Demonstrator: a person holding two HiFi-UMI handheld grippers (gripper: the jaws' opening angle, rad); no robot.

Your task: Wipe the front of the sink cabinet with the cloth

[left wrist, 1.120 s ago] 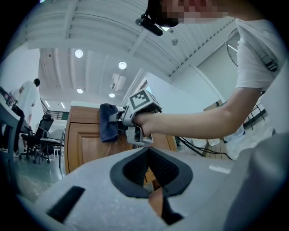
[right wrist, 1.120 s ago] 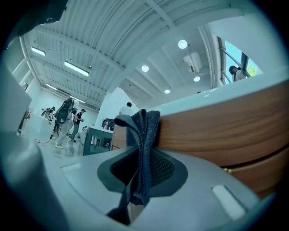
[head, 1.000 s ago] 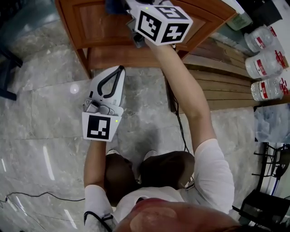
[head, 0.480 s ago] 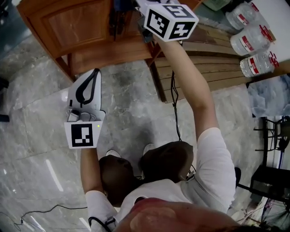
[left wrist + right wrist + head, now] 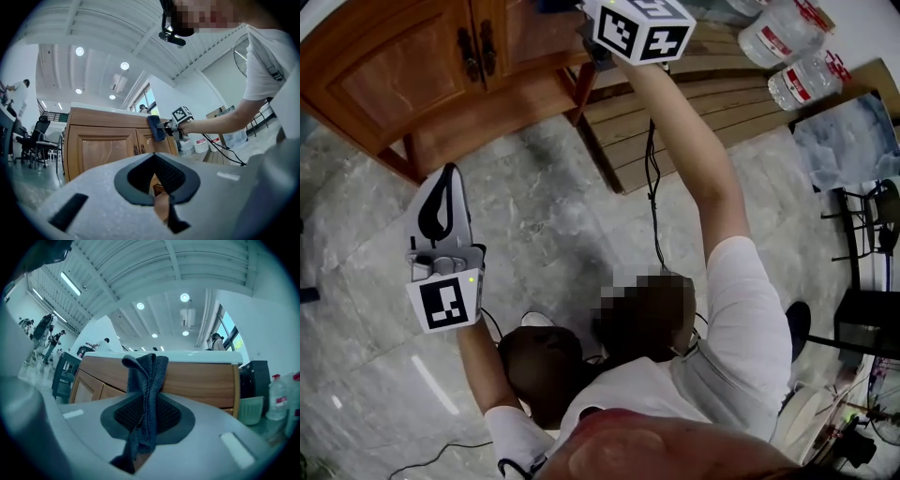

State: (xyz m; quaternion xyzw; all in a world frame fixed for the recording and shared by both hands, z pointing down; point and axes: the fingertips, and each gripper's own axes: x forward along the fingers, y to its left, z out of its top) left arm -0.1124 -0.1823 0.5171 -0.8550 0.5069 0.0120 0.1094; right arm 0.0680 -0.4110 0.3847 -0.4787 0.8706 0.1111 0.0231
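The brown wooden sink cabinet (image 5: 394, 80) now sits in the upper left of the head view, whereas a second ago it filled the top centre. Its two doors and their dark metal handles (image 5: 473, 52) have come into sight. The grey marble floor (image 5: 534, 216) takes up more of the middle, and the slatted wooden pallet (image 5: 694, 103) and the clear plastic water bottles (image 5: 787, 33) have slid toward the upper right. This looks like the head turning and the body shifting, not the cabinet being reached afresh. The right arm stays stretched to the cabinet's top edge throughout, so I judge the wipe to be running along the upper front.

The left tongs (image 5: 448, 183) have drifted to the lower left of the frame. They are clenched on nothing and well apart from the cabinet.

The right tongs (image 5: 146, 418) are clamped on the dark blue folded cloth (image 5: 146, 380), which sticks up past their tips in front of the cabinet's top rail.

In the head view the frame's top edge cuts off the right tongs' tips and the cloth. The left gripper view shows the cloth at the top of the right-hand door. Whether it presses on the wood or hangs just off it is too small to tell. No view shows the sink.
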